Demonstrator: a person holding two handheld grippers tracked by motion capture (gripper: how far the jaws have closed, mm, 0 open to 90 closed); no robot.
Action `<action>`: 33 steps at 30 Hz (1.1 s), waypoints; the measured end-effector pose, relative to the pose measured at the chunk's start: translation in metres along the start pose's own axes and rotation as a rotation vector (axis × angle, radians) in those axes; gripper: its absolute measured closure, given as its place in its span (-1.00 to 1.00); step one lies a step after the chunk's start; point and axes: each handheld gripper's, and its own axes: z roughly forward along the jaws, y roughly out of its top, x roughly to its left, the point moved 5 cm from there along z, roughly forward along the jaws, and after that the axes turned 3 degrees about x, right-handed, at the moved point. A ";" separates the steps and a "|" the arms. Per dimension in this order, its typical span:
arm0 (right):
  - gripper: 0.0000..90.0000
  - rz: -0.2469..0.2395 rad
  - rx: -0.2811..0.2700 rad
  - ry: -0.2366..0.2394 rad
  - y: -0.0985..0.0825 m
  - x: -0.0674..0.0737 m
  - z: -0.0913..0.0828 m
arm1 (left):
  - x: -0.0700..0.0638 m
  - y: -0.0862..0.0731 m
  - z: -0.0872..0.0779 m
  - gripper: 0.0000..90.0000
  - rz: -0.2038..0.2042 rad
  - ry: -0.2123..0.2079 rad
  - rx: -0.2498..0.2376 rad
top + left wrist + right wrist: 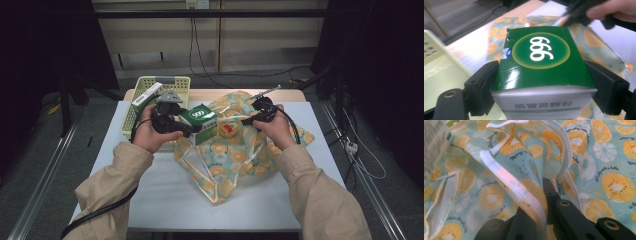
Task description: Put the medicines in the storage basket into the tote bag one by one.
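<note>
The high view looks forward and down from above the person's edge of the bench [165, 200], well back. The left claw [539, 82] view rides close behind its green box [537, 62], facing the bag [599, 47]. The right claw [544, 202] view sits right against the bag [604, 157]. All share the bag [235, 155].

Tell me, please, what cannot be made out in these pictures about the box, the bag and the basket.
- Green and white cardboard box: its lower white face is cut off by the bottom edge of the left gripper view.
- Orange-slice-patterned plastic bag: its inside is hidden by its own folds in the right gripper view; a small orange thing at its mouth is too small in the high view.
- Pale yellow plastic basket: its contents are partly hidden by the left gripper.
</note>
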 end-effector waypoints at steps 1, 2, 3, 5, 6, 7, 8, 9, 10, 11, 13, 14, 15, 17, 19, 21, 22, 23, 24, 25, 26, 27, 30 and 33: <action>1.00 -0.001 0.000 -0.003 0.000 -0.001 0.000 | -0.004 -0.002 0.005 -0.63 0.002 -0.005 0.003; 1.00 0.001 -0.002 -0.002 0.000 -0.001 0.000 | -0.007 -0.004 0.009 -0.63 0.010 -0.008 0.014; 1.00 0.002 -0.005 -0.002 0.000 -0.001 0.000 | -0.011 -0.006 0.014 -0.63 0.012 -0.021 0.013; 1.00 0.000 -0.008 -0.001 0.001 0.000 -0.001 | -0.018 -0.010 0.024 -0.63 0.013 -0.043 0.012; 1.00 0.001 -0.009 0.002 0.001 0.000 -0.002 | -0.020 -0.011 0.029 -0.63 0.023 -0.048 0.015; 1.00 0.002 -0.011 0.001 0.002 0.000 -0.002 | -0.023 -0.012 0.033 -0.63 0.026 -0.053 0.012; 1.00 0.003 -0.013 0.000 0.002 0.000 -0.003 | -0.026 -0.013 0.037 -0.63 0.025 -0.061 0.011; 1.00 0.003 -0.014 -0.002 0.002 -0.001 -0.004 | -0.028 -0.014 0.041 -0.63 0.026 -0.065 0.019; 1.00 0.003 -0.016 -0.002 0.002 -0.001 -0.005 | -0.031 -0.015 0.045 -0.63 0.029 -0.075 0.016; 1.00 0.004 -0.018 0.000 0.003 -0.001 -0.006 | -0.033 -0.016 0.049 -0.63 0.033 -0.077 0.025; 1.00 0.008 -0.023 -0.003 0.004 -0.002 -0.007 | -0.036 -0.019 0.058 -0.63 0.039 -0.078 0.036; 1.00 0.008 -0.023 -0.005 0.004 -0.002 -0.008 | -0.037 -0.020 0.062 -0.63 0.041 -0.079 0.044; 1.00 0.006 -0.021 -0.007 0.005 -0.002 -0.008 | -0.039 -0.021 0.066 -0.63 0.037 -0.082 0.046; 1.00 -0.003 -0.014 -0.007 0.006 -0.002 -0.008 | -0.040 -0.023 0.072 -0.63 0.046 -0.076 0.049; 1.00 -0.013 -0.006 -0.010 0.008 -0.002 -0.008 | -0.042 -0.025 0.079 -0.63 0.049 -0.075 0.044; 1.00 -0.007 -0.010 -0.010 0.010 -0.004 -0.009 | -0.043 -0.026 0.084 -0.63 0.049 -0.074 0.045; 1.00 -0.006 -0.012 -0.009 0.011 -0.004 -0.010 | -0.043 -0.027 0.087 -0.63 0.050 -0.073 0.048; 1.00 -0.006 -0.014 -0.012 0.012 -0.005 -0.010 | -0.042 -0.028 0.090 -0.63 0.045 -0.069 0.049; 1.00 -0.006 -0.014 -0.010 0.012 -0.005 -0.010 | -0.042 -0.028 0.092 -0.63 0.040 -0.069 0.044; 1.00 -0.008 -0.012 -0.009 0.012 -0.004 -0.010 | -0.042 -0.028 0.094 -0.63 0.039 -0.052 0.037; 1.00 -0.009 -0.014 -0.005 0.012 -0.003 -0.010 | -0.041 -0.027 0.096 -0.63 0.042 -0.067 0.028; 1.00 -0.009 -0.012 -0.002 0.012 -0.003 -0.010 | -0.041 -0.026 0.098 -0.63 0.042 -0.065 0.020; 1.00 -0.012 -0.009 0.000 0.011 -0.001 -0.009 | -0.040 -0.023 0.105 -0.63 0.042 -0.050 0.005; 1.00 -0.018 -0.014 0.006 0.012 0.001 -0.011 | -0.037 -0.019 0.111 -0.63 0.046 -0.035 0.000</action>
